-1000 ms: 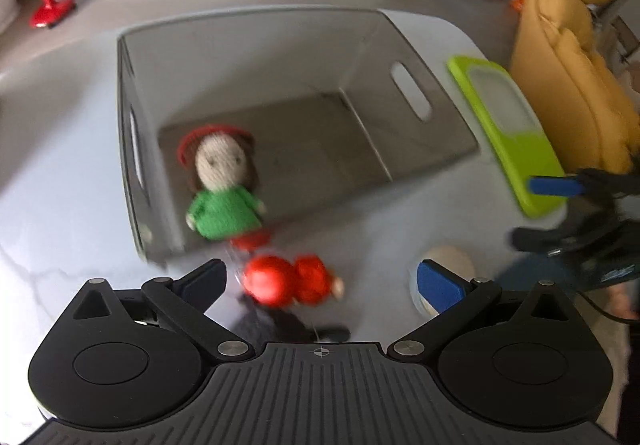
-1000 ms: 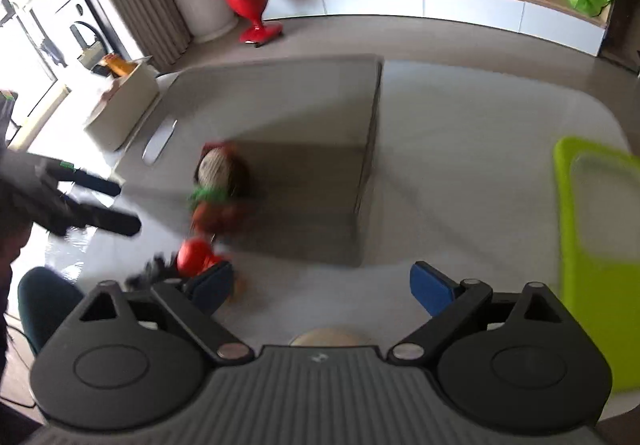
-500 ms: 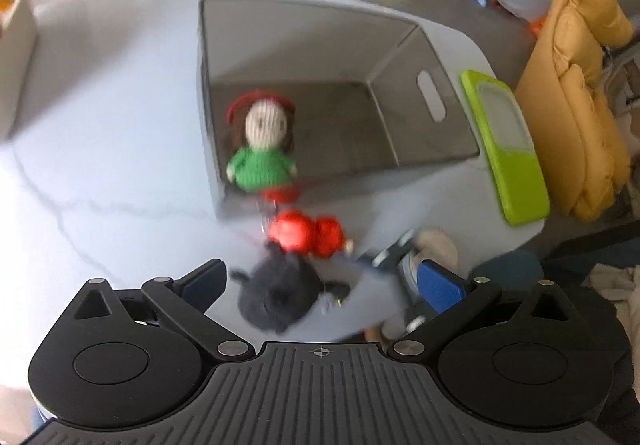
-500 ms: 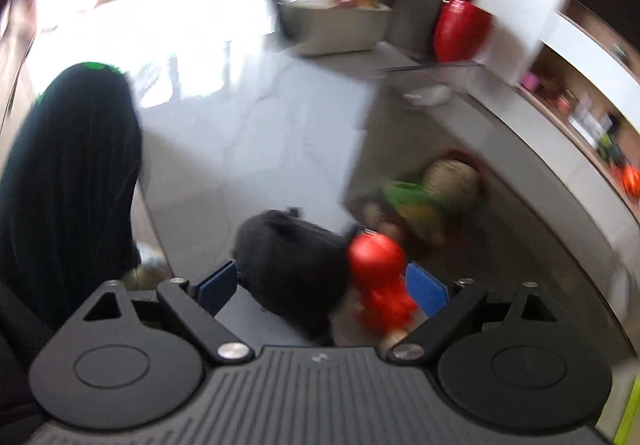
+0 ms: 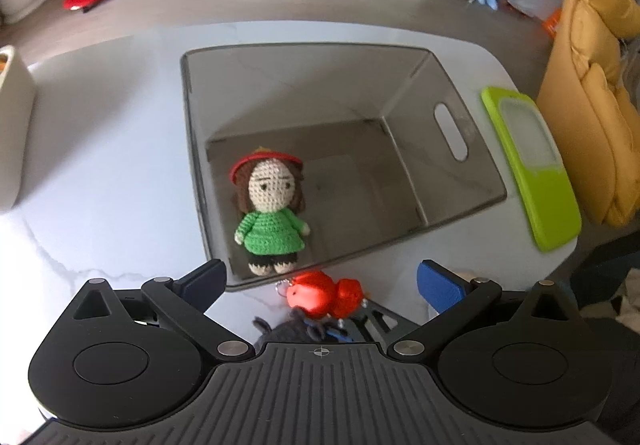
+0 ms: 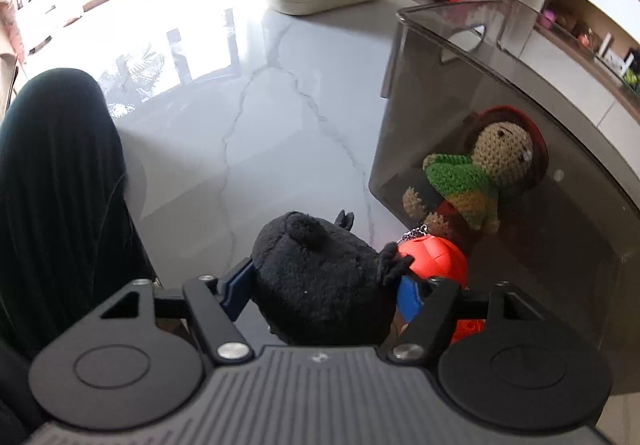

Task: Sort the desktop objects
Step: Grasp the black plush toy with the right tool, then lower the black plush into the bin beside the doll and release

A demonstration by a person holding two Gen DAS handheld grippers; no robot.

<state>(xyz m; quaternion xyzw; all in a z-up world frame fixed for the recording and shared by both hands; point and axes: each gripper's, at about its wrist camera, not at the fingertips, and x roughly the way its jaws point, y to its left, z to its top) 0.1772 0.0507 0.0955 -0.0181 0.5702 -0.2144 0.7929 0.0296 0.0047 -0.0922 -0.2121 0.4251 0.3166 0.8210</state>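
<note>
Beside bin, right tongs just closing around black plush; squeeze body evenly, avoid red toy. Left tongs open, empty.

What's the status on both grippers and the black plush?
Right gripper closing around black plush. Left gripper open, empty. Red toy touches plush, beside bin.

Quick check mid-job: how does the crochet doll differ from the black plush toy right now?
The crochet doll is inside the grey bin; the black plush toy is outside it on the marble table. The doll is tan, green and red-hatted; the plush is all black and fuzzy. The doll is free; the plush sits between the closing jaws of the right gripper. Both are soft toys.
</note>
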